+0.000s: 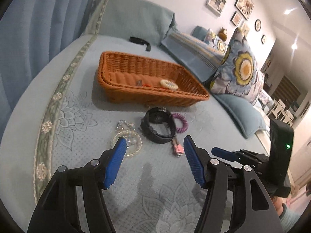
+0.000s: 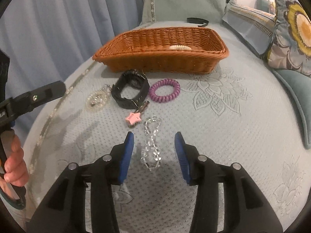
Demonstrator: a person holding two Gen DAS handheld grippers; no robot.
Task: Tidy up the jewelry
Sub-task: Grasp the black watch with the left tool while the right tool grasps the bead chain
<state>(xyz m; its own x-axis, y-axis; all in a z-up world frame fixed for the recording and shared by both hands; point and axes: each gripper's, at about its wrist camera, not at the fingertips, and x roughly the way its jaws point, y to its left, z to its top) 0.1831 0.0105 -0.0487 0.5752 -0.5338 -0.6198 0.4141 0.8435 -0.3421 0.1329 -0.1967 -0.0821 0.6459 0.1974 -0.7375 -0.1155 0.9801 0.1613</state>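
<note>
A brown wicker basket stands on the bed and holds a cream coil hair tie and small clips. In front of it lie a black watch, a purple coil tie, a pink star clip, a clear bead bracelet and a clear crystal bracelet. My left gripper is open just short of the watch. My right gripper is open with the crystal bracelet between its fingers.
A black strap lies behind the basket. Flowered pillows and a blue cushion line the right side. Blue curtains hang at the left. The right gripper shows in the left wrist view.
</note>
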